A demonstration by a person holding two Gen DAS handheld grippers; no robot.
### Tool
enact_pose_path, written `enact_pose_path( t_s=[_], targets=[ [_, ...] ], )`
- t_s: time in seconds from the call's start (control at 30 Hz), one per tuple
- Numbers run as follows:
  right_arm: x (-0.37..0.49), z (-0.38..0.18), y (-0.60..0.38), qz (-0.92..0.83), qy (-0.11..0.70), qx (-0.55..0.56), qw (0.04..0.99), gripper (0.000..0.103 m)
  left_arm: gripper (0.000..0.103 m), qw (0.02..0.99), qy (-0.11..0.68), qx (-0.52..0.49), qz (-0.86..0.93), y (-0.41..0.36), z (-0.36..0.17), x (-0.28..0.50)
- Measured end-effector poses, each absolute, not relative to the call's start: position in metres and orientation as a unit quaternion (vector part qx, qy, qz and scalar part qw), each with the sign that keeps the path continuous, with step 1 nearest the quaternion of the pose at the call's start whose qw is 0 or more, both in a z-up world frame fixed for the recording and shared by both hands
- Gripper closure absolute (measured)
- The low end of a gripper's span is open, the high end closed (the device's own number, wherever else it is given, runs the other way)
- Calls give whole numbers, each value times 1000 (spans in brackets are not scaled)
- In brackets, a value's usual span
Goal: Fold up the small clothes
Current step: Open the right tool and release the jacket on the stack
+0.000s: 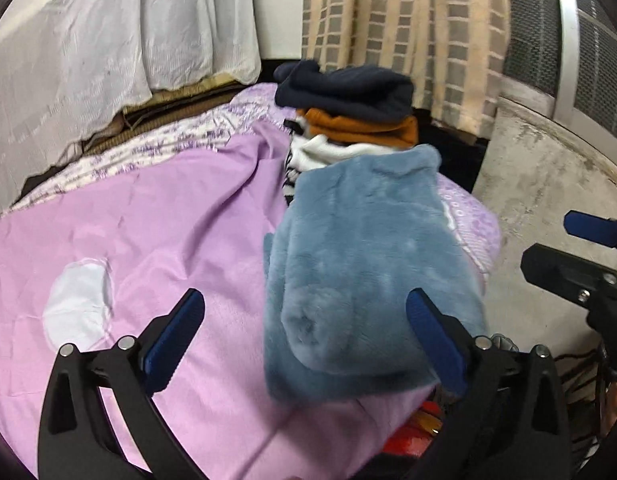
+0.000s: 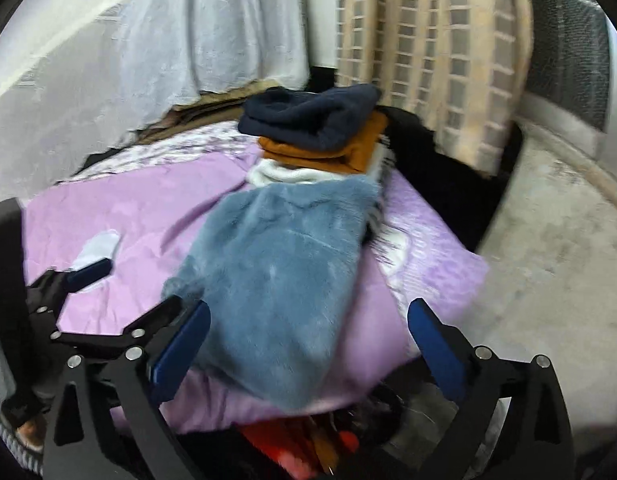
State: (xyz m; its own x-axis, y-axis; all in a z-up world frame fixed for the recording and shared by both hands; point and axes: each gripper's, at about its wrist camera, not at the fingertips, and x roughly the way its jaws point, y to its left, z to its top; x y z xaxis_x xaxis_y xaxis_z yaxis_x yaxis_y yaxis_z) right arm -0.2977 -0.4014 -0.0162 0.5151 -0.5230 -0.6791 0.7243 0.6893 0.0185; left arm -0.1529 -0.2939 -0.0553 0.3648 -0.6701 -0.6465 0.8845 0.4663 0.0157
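A lilac bedspread point(image 1: 156, 216) fills most of what I see, creased, with a white patch point(image 1: 78, 304) on its near left part. Behind it hangs a white sheet point(image 1: 108, 40) and, to the right, a beige checked curtain point(image 1: 408, 32); bare grey concrete floor point(image 1: 548, 184) runs along the right side of the bed.

The fuzzy blue-grey garment point(image 1: 360, 264) lies folded on the bedspread, its far edge resting against a stack of folded clothes point(image 2: 320, 136): navy on top, rust-orange below, white under that.

My left gripper point(image 1: 304, 344) is spread wide, its blue pads point(image 1: 176, 344) standing off the fabric; the near end of the blue-grey garment shows between the jaws, but nothing is pinched. My right gripper point(image 2: 308, 348) is likewise spread wide over the garment's near edge, holding nothing. Each tool shows at the edge of the other's view.

Below the bed's near edge, something red and orange point(image 2: 308, 444) shows, too blurred to tell.
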Motion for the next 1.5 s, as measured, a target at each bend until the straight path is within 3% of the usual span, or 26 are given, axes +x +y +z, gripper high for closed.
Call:
enact_pose_path(
  t_s=[0.2,0.53,0.77,1.5],
  targets=[
    [-305,-20,-382,-396,377,194,814,4,5,807,278,205,-479,-271,-40,-178],
    [-326,3,-374,-424,264,225,837,4,5,816,290,184,-465,-253,-38,-161],
    [-307,-38,-381,-413,339,244,809,4,5,818,309,171,-455,-249,-43,-147],
    [-299,-44,-371,-386,335,238,826,4,5,823,302,185,-444,-250,-49,-150]
  ],
)
